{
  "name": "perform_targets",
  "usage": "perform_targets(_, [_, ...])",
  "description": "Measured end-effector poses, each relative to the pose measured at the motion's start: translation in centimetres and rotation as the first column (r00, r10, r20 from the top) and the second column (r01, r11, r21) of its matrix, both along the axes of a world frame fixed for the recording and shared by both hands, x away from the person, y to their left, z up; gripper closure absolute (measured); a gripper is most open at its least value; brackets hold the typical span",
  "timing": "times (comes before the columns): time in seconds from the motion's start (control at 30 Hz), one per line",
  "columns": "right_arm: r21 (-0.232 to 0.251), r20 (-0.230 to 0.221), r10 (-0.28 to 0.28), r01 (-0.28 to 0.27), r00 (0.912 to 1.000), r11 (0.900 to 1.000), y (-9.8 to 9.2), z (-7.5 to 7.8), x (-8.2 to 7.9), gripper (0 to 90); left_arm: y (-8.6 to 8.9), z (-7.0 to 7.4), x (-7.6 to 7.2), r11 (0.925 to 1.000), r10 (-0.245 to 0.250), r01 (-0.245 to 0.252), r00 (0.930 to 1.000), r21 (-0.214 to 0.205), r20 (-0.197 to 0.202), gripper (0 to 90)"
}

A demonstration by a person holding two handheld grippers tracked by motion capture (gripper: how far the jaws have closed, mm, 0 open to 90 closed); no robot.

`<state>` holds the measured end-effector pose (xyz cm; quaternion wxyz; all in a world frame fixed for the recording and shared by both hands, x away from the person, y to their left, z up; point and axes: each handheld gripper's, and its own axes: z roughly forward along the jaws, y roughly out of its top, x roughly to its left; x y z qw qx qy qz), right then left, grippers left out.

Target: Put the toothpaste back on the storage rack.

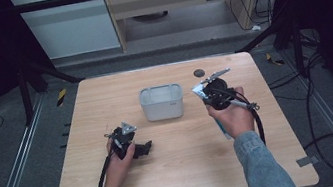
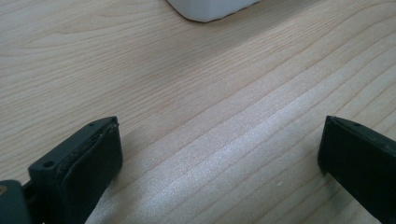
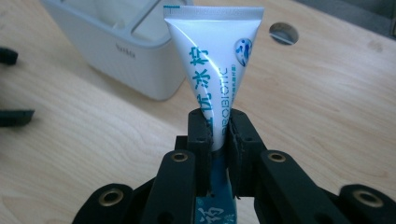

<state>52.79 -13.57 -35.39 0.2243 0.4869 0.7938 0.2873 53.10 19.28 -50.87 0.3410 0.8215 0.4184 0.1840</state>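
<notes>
Pinching a white tube (image 3: 212, 70) w/ teal print, the right hand-held gripper (image 3: 218, 135) has its jaws pressed onto the tube's lower part, crimped end up, held above the tabletop (image 1: 185, 161) just right of the white bin (image 1: 162, 102). Pick-up looks done; the drop into the bin is probably what's left. Left hand-held gripper (image 2: 219, 154) sits spread, nothing between the jaws, low over bare wood near the bin. Tube's cap end is hidden below the jaws; bin contents hard to make out, approx. 2 compartments, maybe.
</notes>
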Motion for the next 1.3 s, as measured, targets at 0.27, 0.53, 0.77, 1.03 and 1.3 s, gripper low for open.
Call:
perform_targets(0.27, [0.085, 0.114, -0.096, 0.087, 0.9888, 0.9926, 0.3, 1.7, -0.4, 80.9, 0.0, 0.0, 0.0, 1.0, -0.001, 0.001, 1.0, 0.001, 0.001, 0.0])
perform_targets(0.53, [0.155, 0.235, -0.156, 0.121, 0.9595, 0.9804, 2.4, 3.0, -0.4, 80.8, 0.1, 0.0, 0.0, 1.0, -0.002, 0.002, 1.0, 0.003, -0.001, 0.0])
perform_targets(0.77, [0.158, 0.288, -0.141, 0.098, 0.9473, 0.9825, 4.9, 4.7, 1.1, 80.9, 0.1, 0.0, 0.0, 1.0, -0.002, 0.002, 1.0, 0.004, -0.001, 0.0])
perform_targets(1.03, [0.195, 0.324, -0.155, 0.095, 0.9334, 0.9762, 6.6, 6.2, 3.0, 80.7, 0.1, 0.0, -0.1, 1.0, -0.002, 0.002, 1.0, 0.002, 0.001, 0.0])
perform_targets(1.3, [0.239, 0.356, -0.179, 0.096, 0.9172, 0.9662, 7.3, 7.1, 4.4, 80.7, 0.1, 0.0, -0.1, 1.0, -0.006, 0.006, 1.0, 0.003, 0.0, 0.0])
